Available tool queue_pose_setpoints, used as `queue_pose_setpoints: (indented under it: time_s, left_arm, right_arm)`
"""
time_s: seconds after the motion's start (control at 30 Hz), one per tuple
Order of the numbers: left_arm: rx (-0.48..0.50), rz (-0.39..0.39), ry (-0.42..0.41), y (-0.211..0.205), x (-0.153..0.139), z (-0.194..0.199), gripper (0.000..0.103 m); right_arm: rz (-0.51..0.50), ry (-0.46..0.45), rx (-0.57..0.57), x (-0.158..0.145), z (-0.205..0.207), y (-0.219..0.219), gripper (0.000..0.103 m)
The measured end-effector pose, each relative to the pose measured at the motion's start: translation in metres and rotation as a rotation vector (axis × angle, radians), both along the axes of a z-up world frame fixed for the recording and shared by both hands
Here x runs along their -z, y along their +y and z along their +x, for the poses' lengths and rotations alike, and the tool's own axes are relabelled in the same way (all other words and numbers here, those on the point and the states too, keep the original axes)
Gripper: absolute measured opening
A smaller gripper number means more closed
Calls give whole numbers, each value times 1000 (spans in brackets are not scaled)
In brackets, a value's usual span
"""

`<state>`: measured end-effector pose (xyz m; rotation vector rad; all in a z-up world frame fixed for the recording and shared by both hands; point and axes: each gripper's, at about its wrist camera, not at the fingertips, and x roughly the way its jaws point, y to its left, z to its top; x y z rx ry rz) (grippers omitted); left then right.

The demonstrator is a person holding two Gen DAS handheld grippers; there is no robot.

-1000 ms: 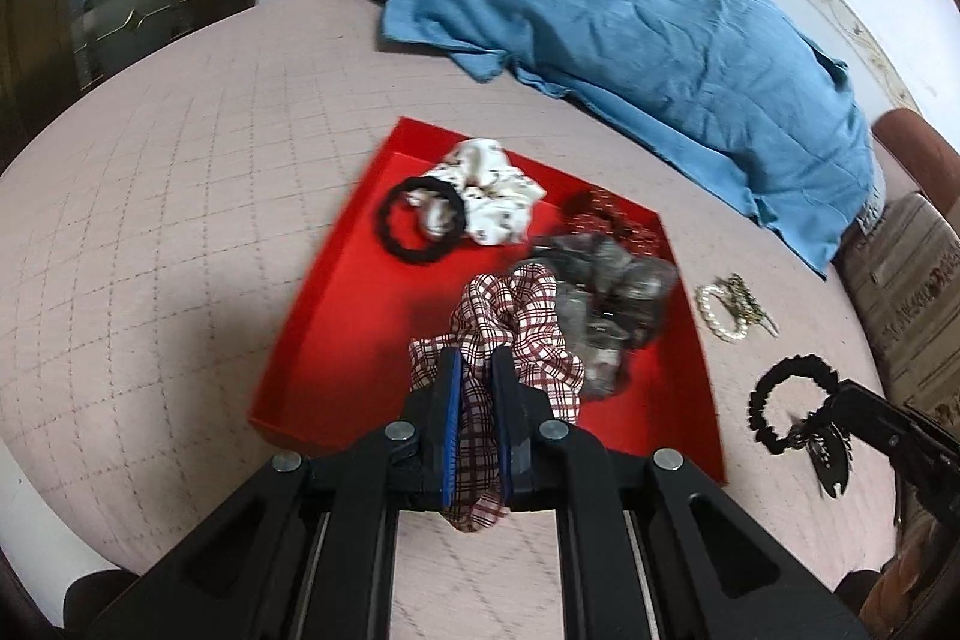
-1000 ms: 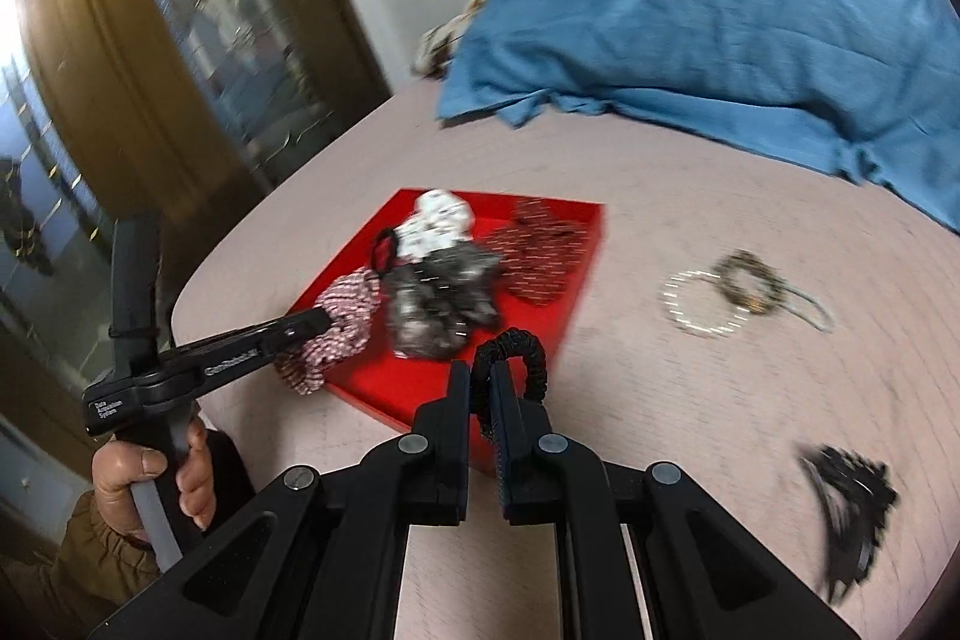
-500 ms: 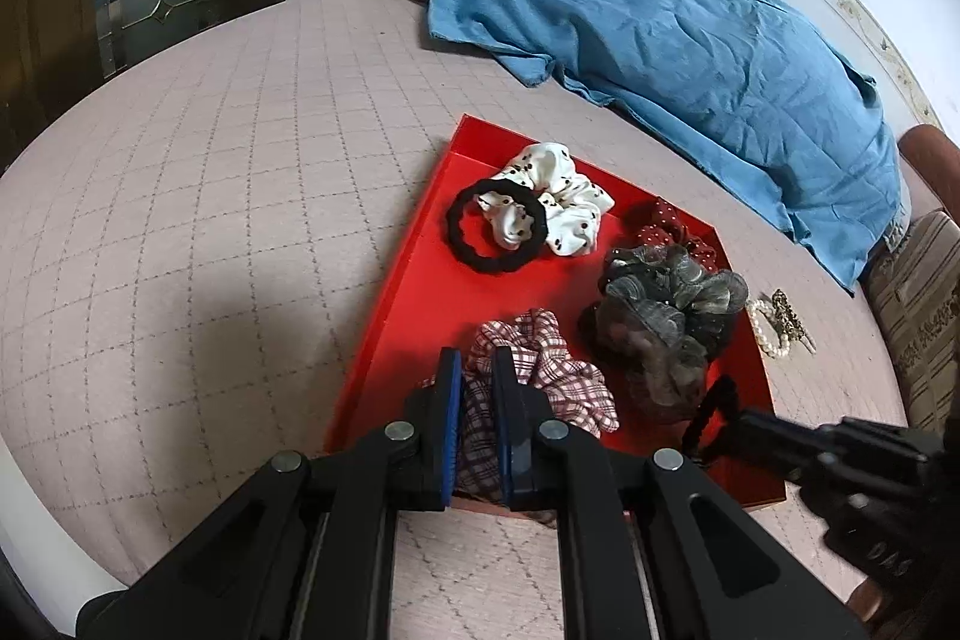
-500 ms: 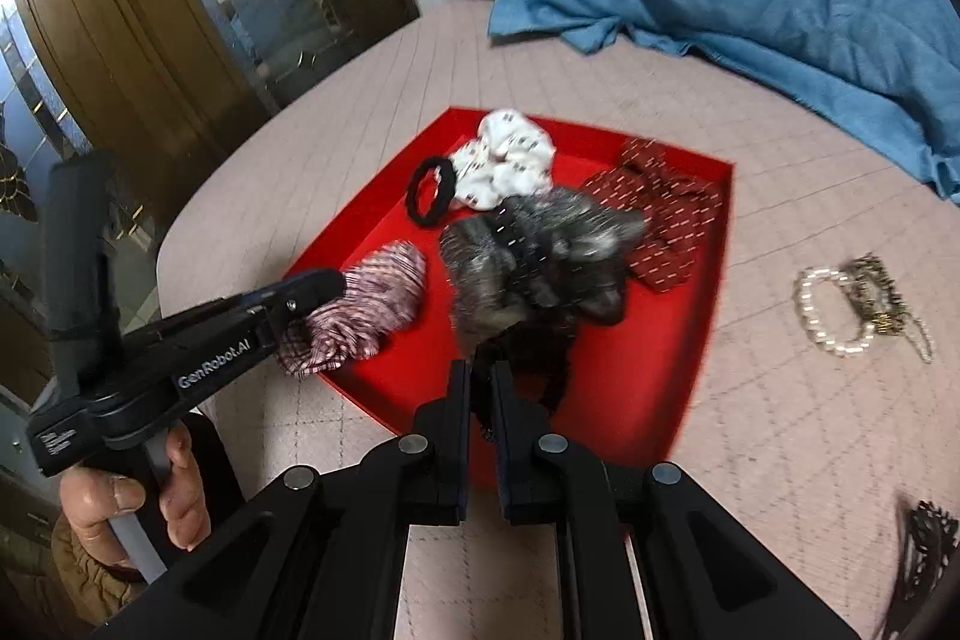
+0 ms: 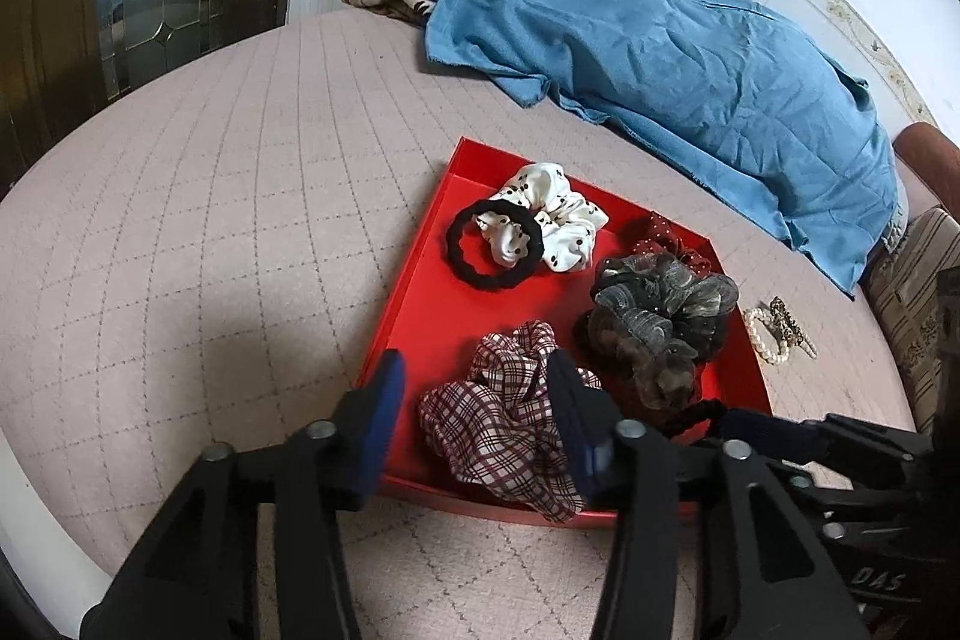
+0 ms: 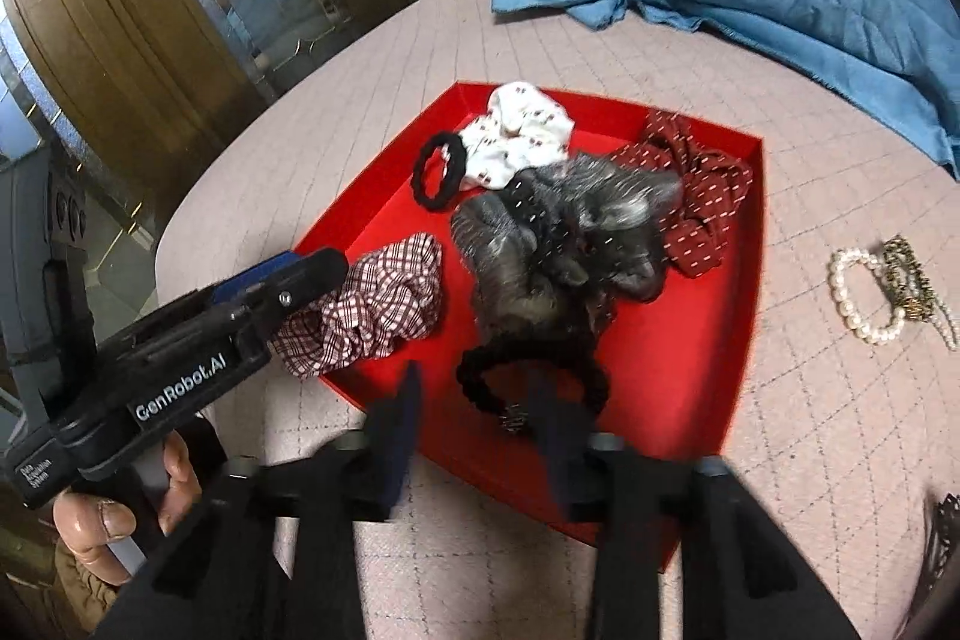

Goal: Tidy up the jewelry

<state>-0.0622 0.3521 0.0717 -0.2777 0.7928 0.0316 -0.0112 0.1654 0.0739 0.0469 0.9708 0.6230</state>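
A red tray [image 5: 408,292] [image 6: 744,340] lies on the pink quilted bed. My left gripper [image 5: 474,388] is opening over its near edge. The plaid scrunchie [image 5: 504,418] [image 6: 378,304] lies loose in the tray between the fingers, and neither pad presses on it. My right gripper [image 6: 477,394] is opening too, and a black braided hair tie [image 6: 528,376] rests free on the tray floor between its fingers. Also in the tray are a black hair tie [image 5: 486,250], a white spotted scrunchie [image 5: 552,214], a grey scrunchie [image 5: 654,322] and a dark red scrunchie [image 6: 696,190].
A pearl bracelet [image 6: 864,292] and a gold chain piece [image 6: 906,274] lie on the quilt right of the tray. A dark clip [image 6: 942,526] shows at the right edge. A blue garment [image 5: 660,58] covers the far side of the bed. A hand [image 6: 96,526] holds the left gripper.
Both grippers went from shut to open. The plaid scrunchie dropped into the tray's near side. The right gripper carried the black braided tie from the quilt over the tray and released it.
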Motion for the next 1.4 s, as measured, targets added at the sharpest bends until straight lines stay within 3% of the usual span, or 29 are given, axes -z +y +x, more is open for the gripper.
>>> queue_pose_setpoints:
  time_s: [0.23,0.43,0.67,0.9,1.13,1.4]
  left_arm:
    - [-11,21,-18,-2,-2,-5,52]
    - [-21,43,-56,-9,-14,-18,52]
    - [108,69,-71,-52,-38,-32,53]
    - [290,30,-40,-124,-53,-21,53]
    - [406,50,-5,-197,-54,4,53]
    - [437,85,77,-253,-33,71,53]
  right_arm:
    - [-1,-52,41,-14,-13,-27,48]
    - [-20,-105,146,-24,-37,-89,53]
    - [-22,-110,369,-23,-64,-204,57]
    - [13,-96,550,-5,-78,-293,60]
    - [64,-72,583,21,-74,-324,60]
    - [100,-79,543,38,-66,-329,60]
